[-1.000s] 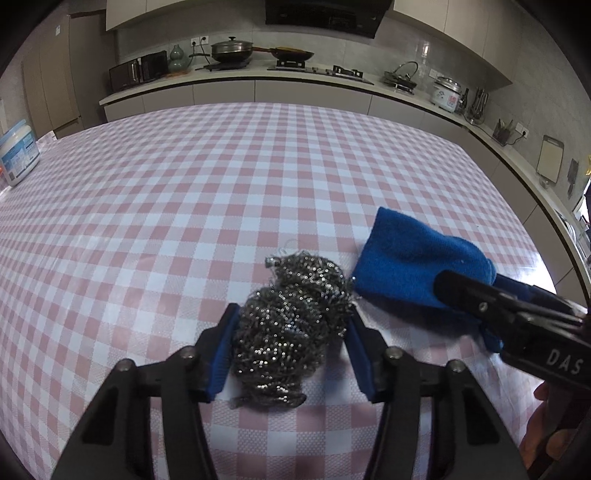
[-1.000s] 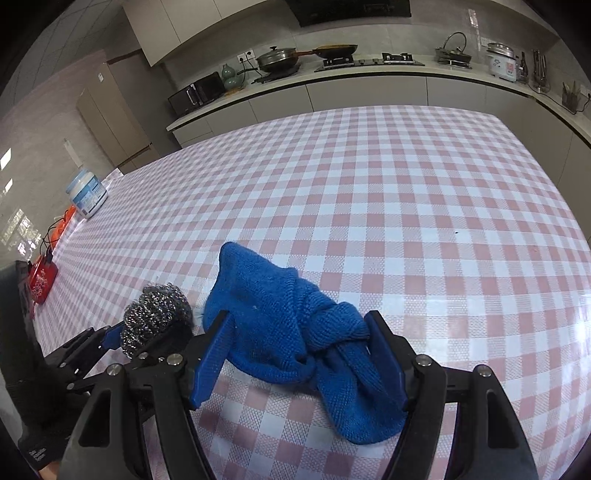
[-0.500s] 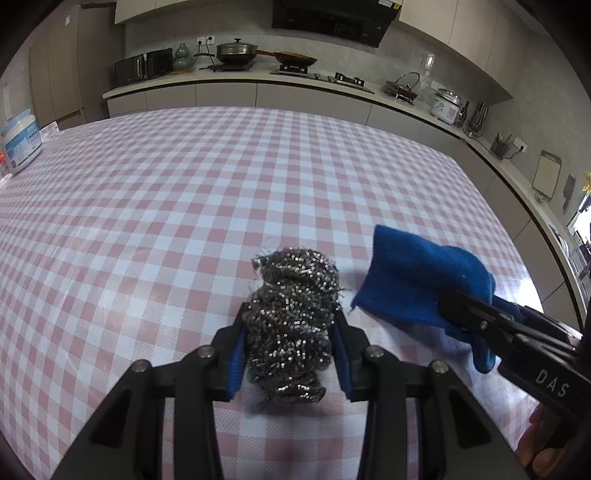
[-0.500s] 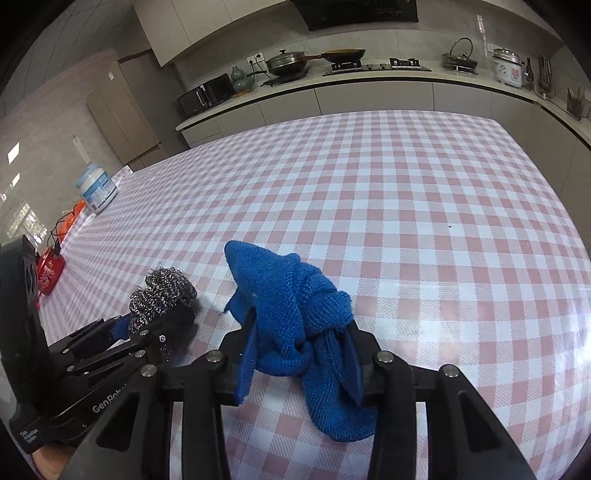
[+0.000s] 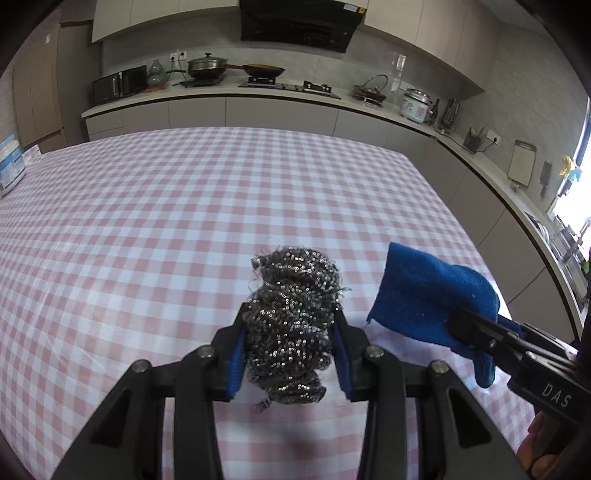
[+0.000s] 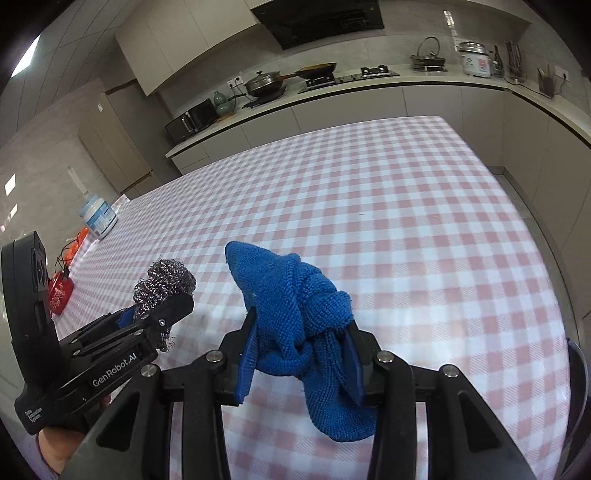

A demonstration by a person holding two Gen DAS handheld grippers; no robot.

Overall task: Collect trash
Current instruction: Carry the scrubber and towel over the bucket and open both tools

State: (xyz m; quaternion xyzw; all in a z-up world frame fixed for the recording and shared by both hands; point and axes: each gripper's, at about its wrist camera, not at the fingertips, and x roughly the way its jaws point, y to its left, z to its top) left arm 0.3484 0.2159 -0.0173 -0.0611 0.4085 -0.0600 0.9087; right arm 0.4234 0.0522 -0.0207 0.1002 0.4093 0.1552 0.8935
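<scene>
Looking along our left gripper [image 5: 290, 354], we see its two black fingers with blue pads [image 5: 236, 356] clenched on a grey, tangled steel-wool scouring ball [image 5: 291, 325], which bulges up and forward past the fingertips above the pink-and-white checked tablecloth [image 5: 155, 229]. Just to its right, our right gripper [image 6: 301, 354] is clamped around a crumpled blue knitted cloth [image 6: 295, 310]; one corner of the cloth stands up ahead of the fingers and a bunched fold hangs down below them. From the right wrist view, the left gripper shows at the lower left with the steel ball in its tip, near the blue cloth but not touching it, and both things seem to be held a little above the table, though we cannot tell this for certain. Farther out, the checked cloth stretches away. At its far left edge stands a white tub with a blue label [image 6: 98, 219], and near it lies a small red item [image 6: 59, 293] with a dark cable. Beyond the table runs a pale kitchen counter [image 5: 207, 96] carrying a black microwave [image 5: 118, 83], a green vase [image 5: 157, 72], a lidded pan [image 5: 207, 66], a frying pan [image 5: 264, 70], a kettle [image 5: 369, 90] and a white rice cooker [image 5: 415, 103], under a black range hood [image 5: 299, 22].
</scene>
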